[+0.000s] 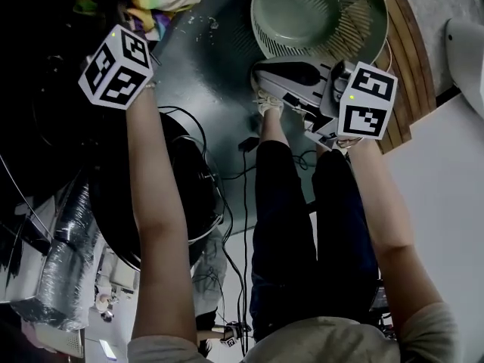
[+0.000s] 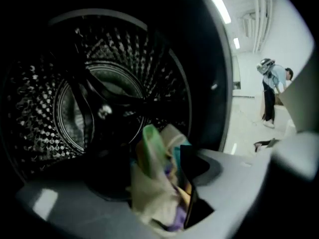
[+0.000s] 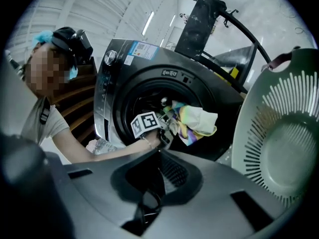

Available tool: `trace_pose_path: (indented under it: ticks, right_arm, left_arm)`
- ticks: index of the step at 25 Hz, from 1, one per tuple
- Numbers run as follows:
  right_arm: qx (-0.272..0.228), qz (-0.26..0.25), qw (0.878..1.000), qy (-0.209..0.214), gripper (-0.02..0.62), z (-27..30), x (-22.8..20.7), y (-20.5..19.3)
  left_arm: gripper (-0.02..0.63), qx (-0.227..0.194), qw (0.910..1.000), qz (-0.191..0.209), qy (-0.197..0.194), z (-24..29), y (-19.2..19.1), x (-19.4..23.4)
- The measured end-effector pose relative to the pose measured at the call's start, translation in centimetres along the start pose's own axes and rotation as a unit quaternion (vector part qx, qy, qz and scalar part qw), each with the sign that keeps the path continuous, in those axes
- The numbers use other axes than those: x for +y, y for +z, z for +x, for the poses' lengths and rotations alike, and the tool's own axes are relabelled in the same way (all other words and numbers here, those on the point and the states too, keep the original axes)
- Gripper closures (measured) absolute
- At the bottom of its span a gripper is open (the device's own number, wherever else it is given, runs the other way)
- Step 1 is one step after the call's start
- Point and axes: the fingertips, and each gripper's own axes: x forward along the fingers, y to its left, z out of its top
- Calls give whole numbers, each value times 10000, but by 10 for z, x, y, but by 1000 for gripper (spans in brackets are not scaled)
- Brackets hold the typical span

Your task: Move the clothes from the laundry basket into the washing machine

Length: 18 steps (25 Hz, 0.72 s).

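My left gripper (image 1: 138,20) reaches into the round mouth of the dark front-loading washing machine (image 3: 113,86), shut on a bunched cloth (image 2: 155,185) in cream, green, purple and yellow. The right gripper view shows that cloth (image 3: 198,120) hanging in the air at the drum opening, off the left gripper (image 3: 167,128). Behind the cloth lies the perforated steel drum (image 2: 94,98). My right gripper (image 1: 261,72) is shut with nothing in it, beside the rim of the pale green laundry basket (image 1: 318,13), whose inside shows no clothes. In its own view the basket (image 3: 285,148) stands on edge at the right.
The washer's round door (image 1: 170,195) hangs open below my left arm. Black cables (image 1: 243,203) run over the floor beside my legs. A corrugated hose (image 1: 60,255) lies at the lower left. Wooden slats (image 1: 408,66) sit under the basket. Another person (image 2: 271,91) stands far off.
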Motion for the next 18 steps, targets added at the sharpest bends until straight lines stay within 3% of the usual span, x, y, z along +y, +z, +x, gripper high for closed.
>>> trace_pose_path:
  ticks: [3,6,9,11,13,18]
  right_arm:
    - [31,-12,10000,-11,580,3,1,-1]
    - [-36,57,9999,-90,580,2,-4,0]
    - [-144,198,9996,-157,580,-2,-11,1]
    - [-152,235,9993,-234,580,-5,-16,0]
    - [-118,226,9993,-291,580,-6,-18,-3]
    - [-96,203,9992,-316,580,-3,-22,-5]
  left_arm:
    - [288,16,9990,94,-429,-36,-17,-37]
    - [255,649,9943,209,-815,-43,-67,-78]
    - [253,1219,9905,264,-572,-27,-106,-85]
    - [253,1369,9896,328,-303,-12,-118,-79]
    - [255,1433,9883,435,-287,4,-124,-75]
    - [483,1209,9843,779,-1018,8,-99,-73]
